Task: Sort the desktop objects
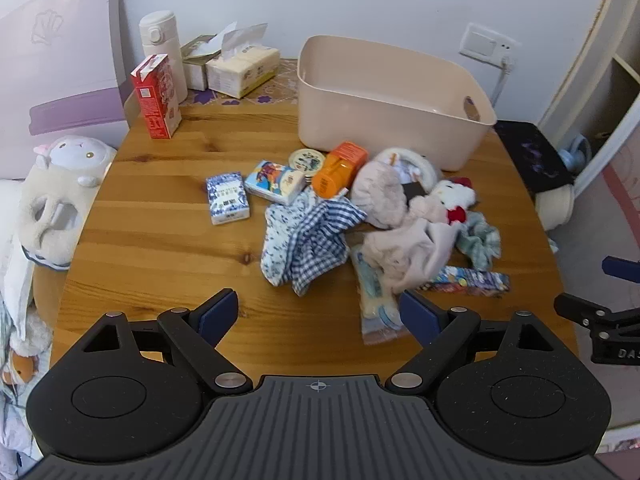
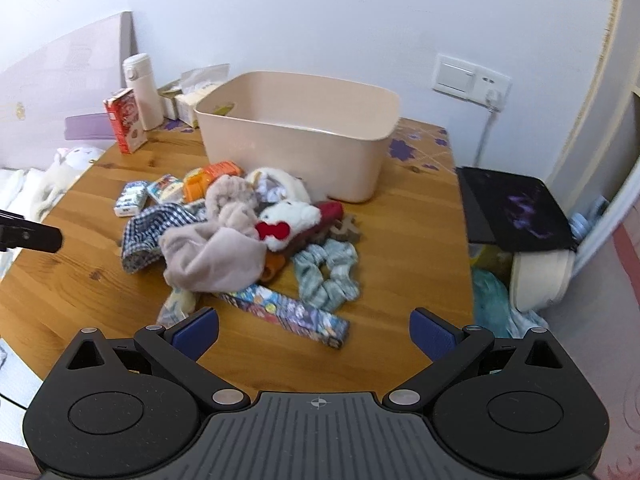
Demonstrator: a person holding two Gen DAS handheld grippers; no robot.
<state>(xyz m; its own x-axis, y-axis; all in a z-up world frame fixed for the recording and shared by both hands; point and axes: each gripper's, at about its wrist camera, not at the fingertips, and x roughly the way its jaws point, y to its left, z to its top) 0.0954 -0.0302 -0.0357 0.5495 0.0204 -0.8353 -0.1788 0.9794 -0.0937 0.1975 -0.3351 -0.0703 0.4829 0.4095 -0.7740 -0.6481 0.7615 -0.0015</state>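
Note:
A pile of small objects lies mid-table in front of a beige plastic bin (image 1: 384,92) (image 2: 296,132). It holds a blue checked cloth (image 1: 316,236) (image 2: 152,228), a pink fluffy cloth (image 1: 404,248) (image 2: 216,256), a white plush with a red bow (image 1: 452,200) (image 2: 288,220), a teal scrunchie (image 1: 480,240) (image 2: 328,276), an orange bottle (image 1: 340,168) (image 2: 212,176), a long colourful box (image 1: 472,280) (image 2: 288,312) and small tissue packs (image 1: 228,198). My left gripper (image 1: 320,314) hangs open above the near table. My right gripper (image 2: 314,332) is open over the long box, touching nothing.
At the back left stand a red carton (image 1: 156,96) (image 2: 126,124), a white flask (image 1: 162,52) (image 2: 142,90) and tissue boxes (image 1: 240,68). A plush sheep (image 1: 60,196) lies off the table's left edge. A black stool (image 2: 516,208) stands to the right. Bare wood (image 1: 160,264) lies near left.

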